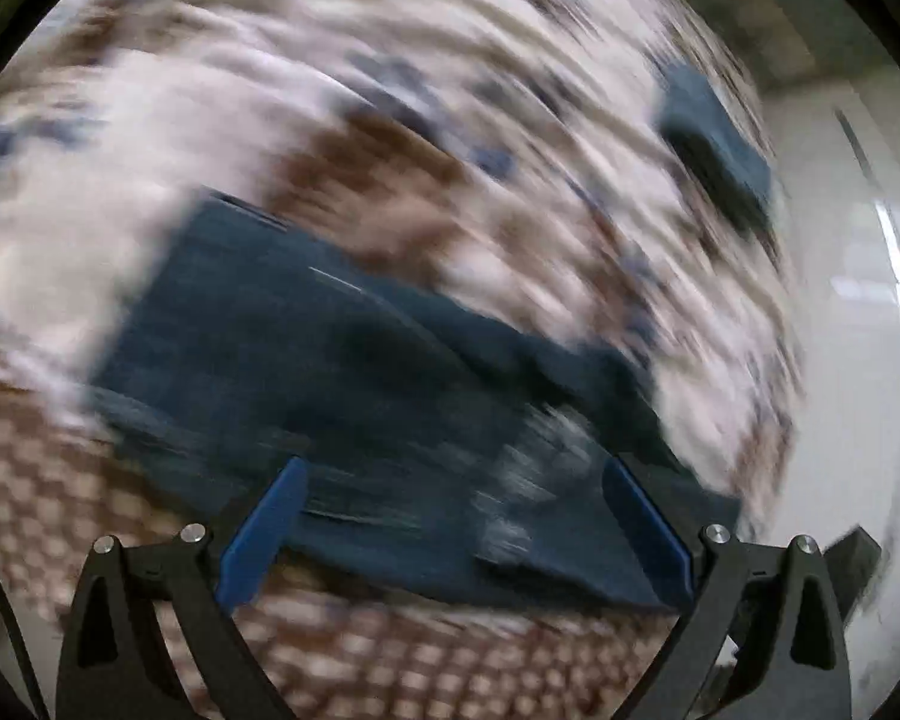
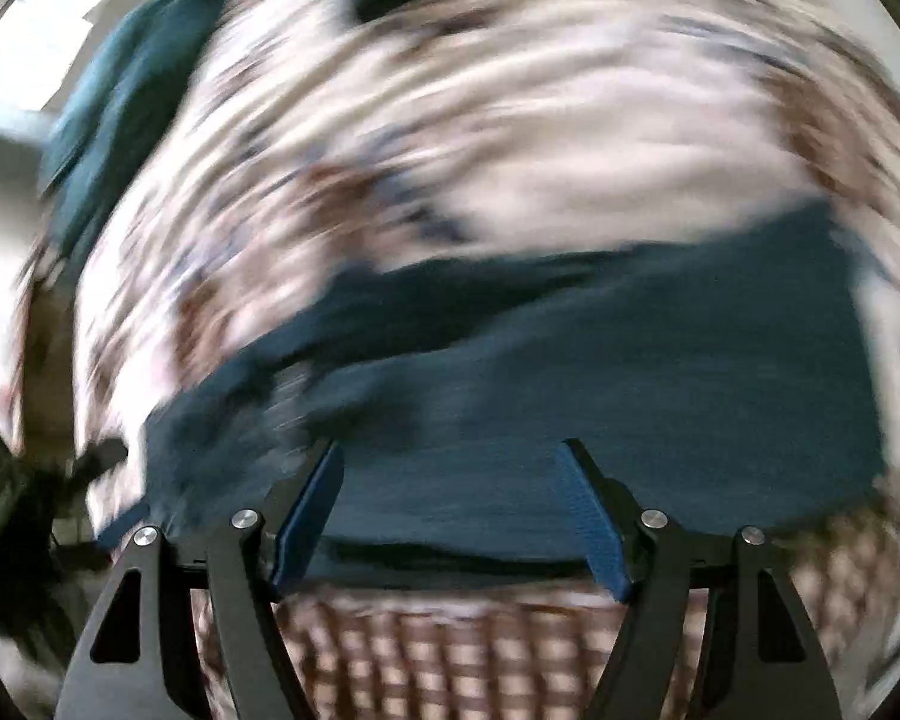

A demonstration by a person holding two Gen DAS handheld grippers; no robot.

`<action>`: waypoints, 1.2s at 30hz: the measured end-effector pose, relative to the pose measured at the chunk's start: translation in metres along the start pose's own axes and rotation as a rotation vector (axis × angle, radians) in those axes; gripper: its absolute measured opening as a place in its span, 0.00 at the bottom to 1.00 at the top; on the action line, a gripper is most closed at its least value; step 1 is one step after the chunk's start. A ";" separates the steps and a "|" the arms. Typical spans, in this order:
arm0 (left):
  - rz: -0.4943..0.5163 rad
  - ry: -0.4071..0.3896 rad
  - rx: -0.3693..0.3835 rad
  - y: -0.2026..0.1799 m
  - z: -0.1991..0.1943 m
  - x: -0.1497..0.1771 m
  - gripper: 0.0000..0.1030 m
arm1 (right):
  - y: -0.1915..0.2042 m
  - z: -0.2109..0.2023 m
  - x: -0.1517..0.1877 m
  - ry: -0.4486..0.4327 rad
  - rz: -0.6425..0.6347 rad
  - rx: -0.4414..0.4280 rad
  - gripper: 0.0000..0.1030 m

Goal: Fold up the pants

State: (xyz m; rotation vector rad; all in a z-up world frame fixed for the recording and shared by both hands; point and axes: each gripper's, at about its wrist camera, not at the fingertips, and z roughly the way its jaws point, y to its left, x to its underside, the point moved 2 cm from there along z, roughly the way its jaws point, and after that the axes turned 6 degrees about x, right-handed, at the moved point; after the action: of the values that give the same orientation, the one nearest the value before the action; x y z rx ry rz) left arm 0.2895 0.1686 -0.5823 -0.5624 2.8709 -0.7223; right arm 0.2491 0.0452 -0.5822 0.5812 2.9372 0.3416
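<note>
Both wide-open, empty grippers, left gripper and right gripper, hover over dark blue pants stretched left-right on patterned bedding.

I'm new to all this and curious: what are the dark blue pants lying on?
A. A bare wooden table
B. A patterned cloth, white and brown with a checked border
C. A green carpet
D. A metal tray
B: in both views, though blurred, the pants lie on a patterned cloth, white with brown and blue patches and a brown checked border nearest each camera.
</note>
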 end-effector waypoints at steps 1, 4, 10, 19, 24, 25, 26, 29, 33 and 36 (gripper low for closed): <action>0.024 0.044 0.011 -0.012 0.016 0.000 0.98 | -0.020 -0.003 -0.003 0.004 0.049 0.023 0.73; 0.074 0.143 0.020 -0.041 0.067 0.002 0.98 | -0.075 -0.013 -0.012 -0.005 0.149 0.099 0.73; 0.228 0.229 -0.137 -0.061 0.127 0.018 0.44 | -0.151 -0.022 -0.032 -0.057 0.200 0.219 0.73; 0.283 0.195 -0.244 -0.030 0.110 0.039 0.22 | -0.179 0.027 -0.046 0.027 0.145 0.261 0.73; 0.212 0.217 -0.194 -0.039 0.095 0.036 0.33 | -0.186 0.023 -0.048 0.075 0.204 0.246 0.73; 0.140 0.212 -0.117 -0.036 0.084 0.036 0.43 | -0.186 0.013 -0.045 0.071 0.222 0.212 0.73; 0.070 0.206 -0.077 -0.033 0.074 0.038 0.52 | -0.185 0.002 -0.038 0.065 0.258 0.145 0.73; -0.091 0.224 0.017 -0.023 0.068 0.046 0.57 | -0.180 -0.009 -0.016 0.116 0.352 -0.044 0.69; -0.208 0.266 0.029 -0.013 0.093 0.056 0.57 | -0.178 0.016 0.003 0.192 0.465 -0.170 0.46; -0.175 0.239 -0.014 -0.013 0.099 0.056 0.55 | -0.181 0.041 0.007 0.220 0.543 -0.192 0.26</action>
State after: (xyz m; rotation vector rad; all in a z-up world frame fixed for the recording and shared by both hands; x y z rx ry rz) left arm 0.2629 0.0936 -0.6646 -0.7871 3.0747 -0.8485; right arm 0.1841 -0.1067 -0.6668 1.3856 2.8407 0.7747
